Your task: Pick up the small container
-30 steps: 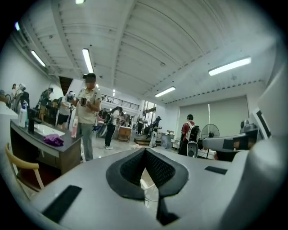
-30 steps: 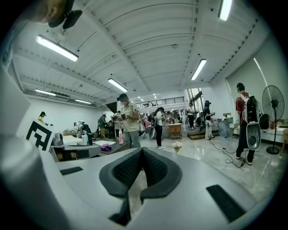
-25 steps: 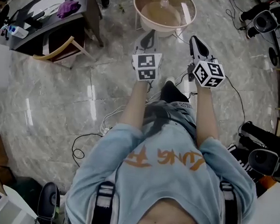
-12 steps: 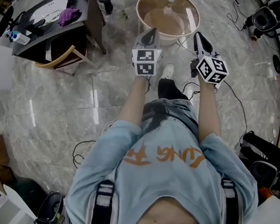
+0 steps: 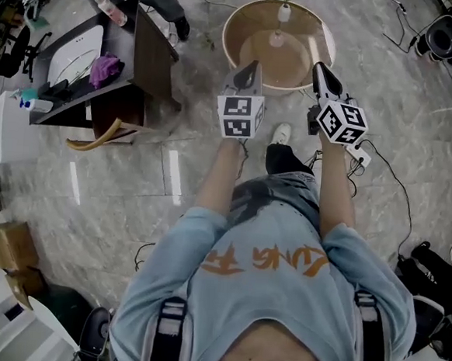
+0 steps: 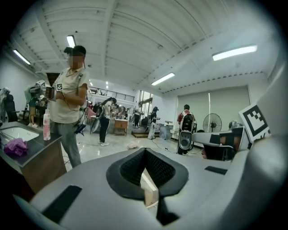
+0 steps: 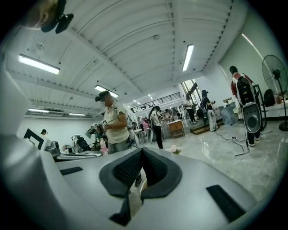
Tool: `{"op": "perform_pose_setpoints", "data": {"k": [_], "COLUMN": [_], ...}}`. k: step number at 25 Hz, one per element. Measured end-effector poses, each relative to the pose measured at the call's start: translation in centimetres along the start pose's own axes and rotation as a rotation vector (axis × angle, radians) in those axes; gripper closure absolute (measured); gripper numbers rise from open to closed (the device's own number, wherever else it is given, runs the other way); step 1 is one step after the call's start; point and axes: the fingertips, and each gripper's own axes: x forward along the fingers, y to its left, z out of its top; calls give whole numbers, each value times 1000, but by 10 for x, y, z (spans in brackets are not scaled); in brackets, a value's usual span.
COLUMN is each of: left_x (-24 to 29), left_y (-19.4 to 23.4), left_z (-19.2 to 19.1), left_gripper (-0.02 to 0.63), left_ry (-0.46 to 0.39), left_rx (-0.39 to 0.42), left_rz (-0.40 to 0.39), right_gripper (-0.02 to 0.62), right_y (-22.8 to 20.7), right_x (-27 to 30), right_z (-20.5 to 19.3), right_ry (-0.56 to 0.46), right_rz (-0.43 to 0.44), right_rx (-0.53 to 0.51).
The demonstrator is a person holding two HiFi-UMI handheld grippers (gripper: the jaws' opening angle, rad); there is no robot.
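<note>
Small container [image 5: 283, 13] on round table [image 5: 298, 58], fuller in view than before, left tongs [image 5: 252, 65], right tongs [image 5: 320, 67] — both closed, empty

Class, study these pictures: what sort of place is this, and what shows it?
Probably a big open indoor hall used as a workspace: polished stone floor with loose cables, strip lights overhead, several people about.

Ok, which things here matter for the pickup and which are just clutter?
Job: small white vase (probably the container) on the round table; left gripper and right gripper, both shut and empty.
Lying about: purple cloth and pink bottle on the dark desk; power strip; cardboard boxes.
</note>
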Motion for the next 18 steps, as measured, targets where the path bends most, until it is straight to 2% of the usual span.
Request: {"op": "perform_pose_setpoints", "data": {"k": [6,10,13,18], "left_x": [119,175,204,227], "left_y": [10,16,23,44], "left_z": [-26,-39,-33,-38], "left_gripper": [583,583,583,583], "left_ry": [117,187,205,247], "left_rx": [-38,-46,-44,-41], "left_rz": [38,52,64,63], "right_gripper": [583,583,583,583], "right_y": [-99,-142,-157,-144], "right_x": [80,122,157,201], "right_z": [-27,-34,-24,-29], "right_ry": [105,150,144,144], "right_rz": [-26,-27,-2,100], "right_rx": [48,78,82,104]}}
